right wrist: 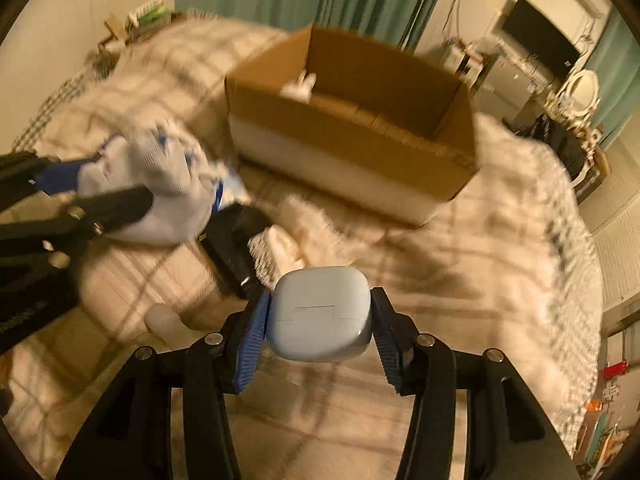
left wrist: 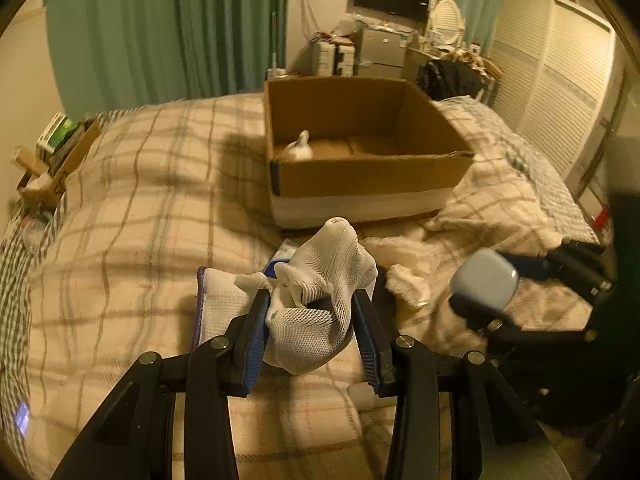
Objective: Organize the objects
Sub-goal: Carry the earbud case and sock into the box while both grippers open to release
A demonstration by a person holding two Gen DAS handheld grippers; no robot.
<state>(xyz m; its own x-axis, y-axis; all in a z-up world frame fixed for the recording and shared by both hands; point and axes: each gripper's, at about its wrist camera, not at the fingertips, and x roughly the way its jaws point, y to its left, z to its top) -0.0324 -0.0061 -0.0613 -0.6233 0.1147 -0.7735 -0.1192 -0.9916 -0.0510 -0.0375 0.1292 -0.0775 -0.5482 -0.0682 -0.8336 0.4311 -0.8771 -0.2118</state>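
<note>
The white mesh bag point(left wrist: 316, 300) is crumpled and bunched, its netting folded over itself with a peak standing up at the top, and a flat part with a dark blue edge trails to the left of it onto the plaid blanket point(left wrist: 140, 208). The left gripper point(left wrist: 313, 316) is clamped on this bag, blue-padded fingers pressed into its sides, and it is held above the blanket on the near side of the cardboard box point(left wrist: 360, 176), pointing toward the box. The pale blue case point(right wrist: 318, 312) is smooth, rounded at the corners, with a thin seam and a small notch across its face; the right gripper point(right wrist: 318, 314) grips it between both fingers, held off the blanket, also near the box's front wall and aimed toward it. From the left wrist view this case point(left wrist: 484, 284) appears to the right of the bag, blurred. The box sits open on the blanket, brown with a white band along its base, and a small white object point(left wrist: 299, 149) lies inside at its near left corner. A black object point(right wrist: 236, 240) and some white fluffy cloth point(right wrist: 308, 220) lie on the blanket between the box and the grippers.
</note>
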